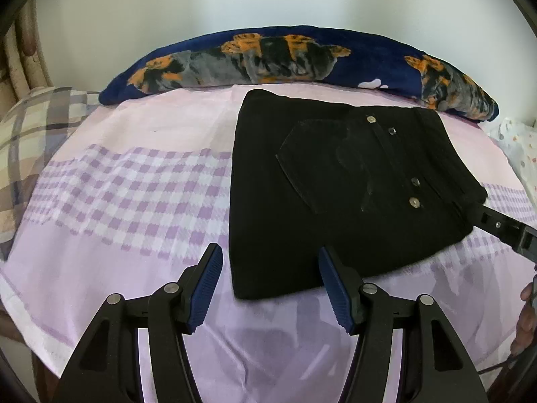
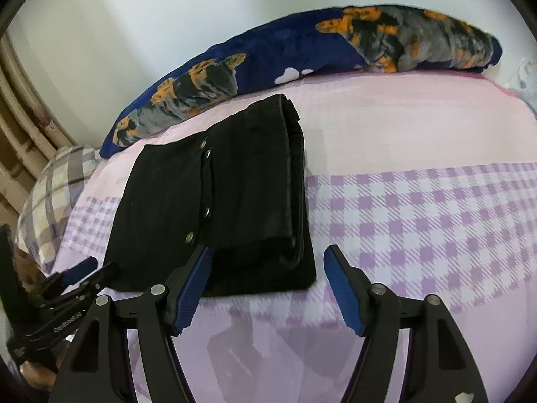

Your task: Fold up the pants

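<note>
Black denim pants (image 1: pixel 335 194) folded into a compact rectangle on the pink-and-lilac checked bedsheet (image 1: pixel 127 184).
Left gripper (image 1: pixel 270 285) and right gripper (image 2: pixel 268 285) both gape empty (nothing held); a careless nudge could spill the stacked layers.

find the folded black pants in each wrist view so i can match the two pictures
Left wrist: the black pants lie right of centre on the pink checked sheet, beyond the open left gripper.
Right wrist: the pants lie left of centre, above the open right gripper.
Shared landmark: the navy dog-print blanket behind them.
</note>
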A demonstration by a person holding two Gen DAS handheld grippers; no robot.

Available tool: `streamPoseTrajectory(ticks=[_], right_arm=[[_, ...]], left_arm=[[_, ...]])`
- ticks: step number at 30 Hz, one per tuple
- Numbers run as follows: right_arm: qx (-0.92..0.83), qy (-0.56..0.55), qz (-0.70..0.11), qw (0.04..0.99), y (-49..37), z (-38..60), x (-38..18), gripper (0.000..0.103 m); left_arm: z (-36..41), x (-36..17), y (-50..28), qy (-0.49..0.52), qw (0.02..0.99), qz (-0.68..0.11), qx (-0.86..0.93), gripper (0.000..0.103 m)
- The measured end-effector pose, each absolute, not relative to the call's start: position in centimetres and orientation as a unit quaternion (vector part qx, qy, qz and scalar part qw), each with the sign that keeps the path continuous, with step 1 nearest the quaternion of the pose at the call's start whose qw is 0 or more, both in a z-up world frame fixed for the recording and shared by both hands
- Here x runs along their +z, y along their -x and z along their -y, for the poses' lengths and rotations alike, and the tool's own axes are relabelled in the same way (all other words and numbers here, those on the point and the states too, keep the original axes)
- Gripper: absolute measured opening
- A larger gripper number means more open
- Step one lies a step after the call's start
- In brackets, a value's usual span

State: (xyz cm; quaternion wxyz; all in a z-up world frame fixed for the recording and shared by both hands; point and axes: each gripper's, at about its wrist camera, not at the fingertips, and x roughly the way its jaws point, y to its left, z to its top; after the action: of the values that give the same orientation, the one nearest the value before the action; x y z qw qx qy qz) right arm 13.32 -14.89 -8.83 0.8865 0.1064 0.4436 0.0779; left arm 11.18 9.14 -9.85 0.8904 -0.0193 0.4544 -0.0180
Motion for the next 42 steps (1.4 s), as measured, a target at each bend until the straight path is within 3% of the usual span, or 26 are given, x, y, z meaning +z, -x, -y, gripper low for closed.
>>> streamPoseTrajectory(ticks=[6,11,19,42], right_arm=[[0.068,-0.072,-0.426,0.899,-10.6,13.4,-7.7,0.075],[0.053,-0.022,-0.405,0.913,-8.6,11.5,-7.1,0.089],[0.043,0.001,-0.392,0.919,-6.4,11.1,-6.5,0.095],[0.047,0.022,-0.407,0.912,-6.8,10.6,-7.3,0.097]], left_arm=[[-8.4,-9.5,-8.5,0.02,0.891,-0.454,-0.01,0.061],[-7.6,-9.0,-6.5,0.007,0.896,-0.445,0.001,0.061],[-7.9,-8.5,-5.0,0.015,0.901,-0.434,0.022,0.067],[-7.4,-8.8,-4.3,0.017,0.899,-0.436,0.027,0.067]])
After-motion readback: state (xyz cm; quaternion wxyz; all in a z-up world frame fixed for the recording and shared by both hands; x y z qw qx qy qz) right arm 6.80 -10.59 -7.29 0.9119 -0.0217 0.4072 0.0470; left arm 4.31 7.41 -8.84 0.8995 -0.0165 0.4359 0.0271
